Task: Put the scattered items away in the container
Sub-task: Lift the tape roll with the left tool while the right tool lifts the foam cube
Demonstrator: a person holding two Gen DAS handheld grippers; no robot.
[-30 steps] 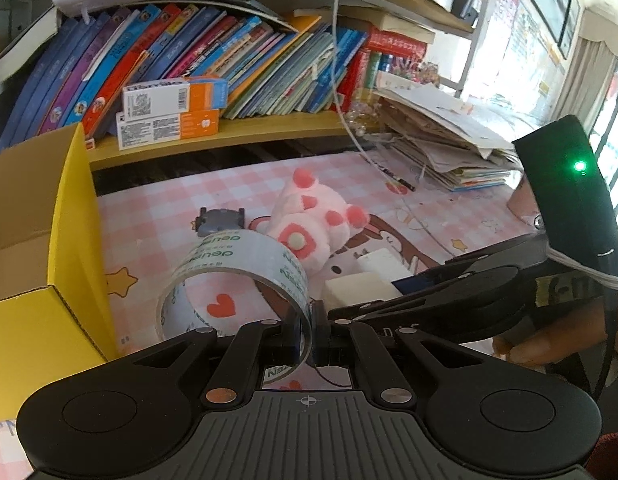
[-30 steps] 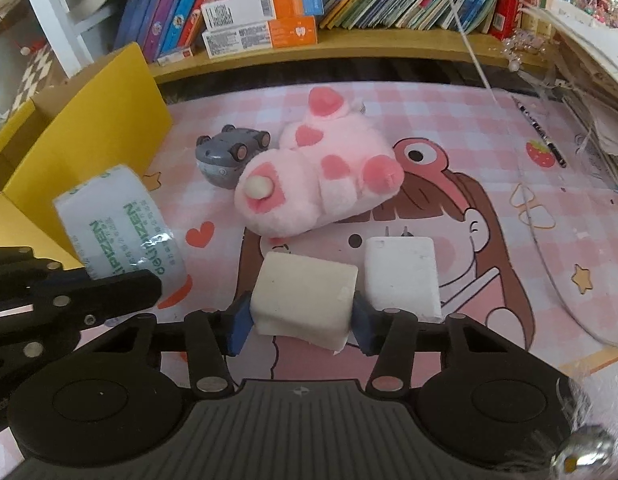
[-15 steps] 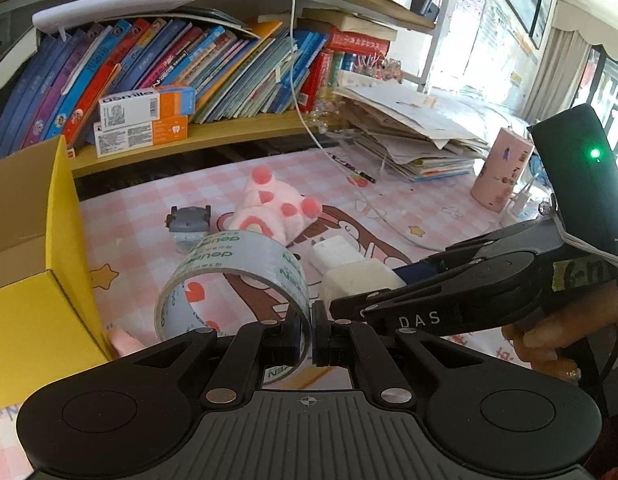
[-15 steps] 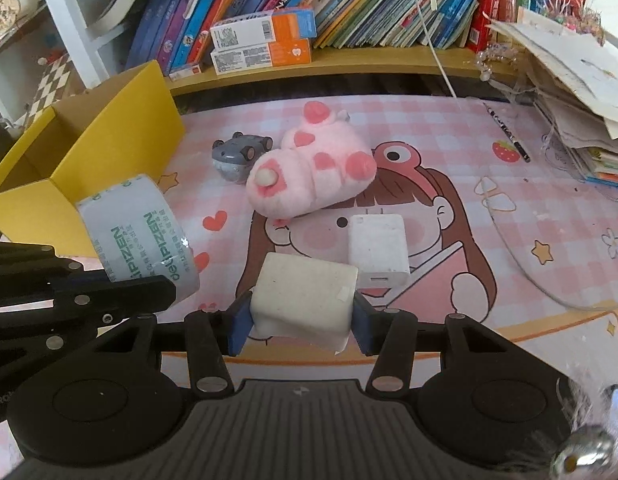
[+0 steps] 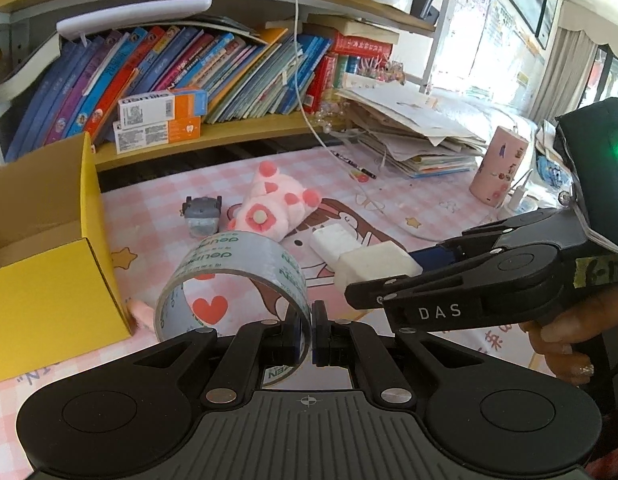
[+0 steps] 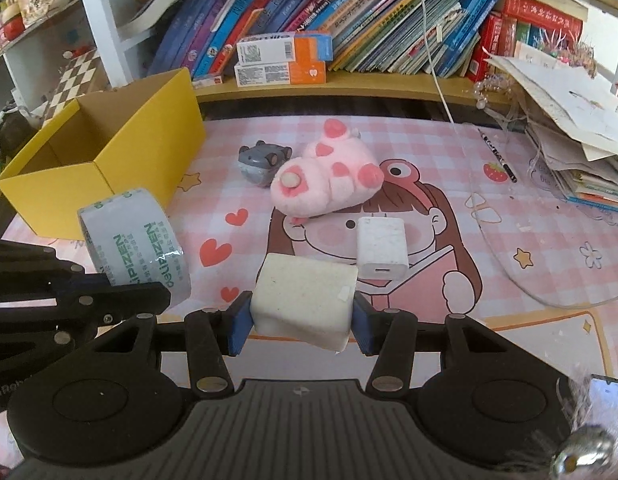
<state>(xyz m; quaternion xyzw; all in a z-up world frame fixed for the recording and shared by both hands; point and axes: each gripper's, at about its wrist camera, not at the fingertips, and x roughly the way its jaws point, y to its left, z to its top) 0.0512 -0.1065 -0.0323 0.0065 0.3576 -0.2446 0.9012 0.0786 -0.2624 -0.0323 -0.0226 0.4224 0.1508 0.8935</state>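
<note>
My left gripper [image 5: 307, 334] is shut on the wall of a clear tape roll [image 5: 233, 276] and holds it above the pink mat; the roll also shows in the right wrist view [image 6: 135, 242]. My right gripper [image 6: 301, 314] is shut on a white foam block [image 6: 305, 294], lifted off the mat, also seen from the left [image 5: 377, 266]. An open yellow cardboard box [image 6: 109, 152] stands at the left [image 5: 45, 280]. A pink plush [image 6: 323, 182], a grey toy car [image 6: 261, 160] and a white charger [image 6: 382, 248] lie on the mat.
A low shelf with books and two orange-white boxes [image 6: 283, 60] runs along the back. A paper stack [image 6: 581, 132] sits at the right, with a pen [image 6: 497, 156] and a cable loop [image 6: 529, 280] nearby. A pink cup [image 5: 499, 164] stands far right.
Both grippers have risen and pulled back from the mat with the tape roll and the foam block still held. The plush, car and charger have stayed in place.
</note>
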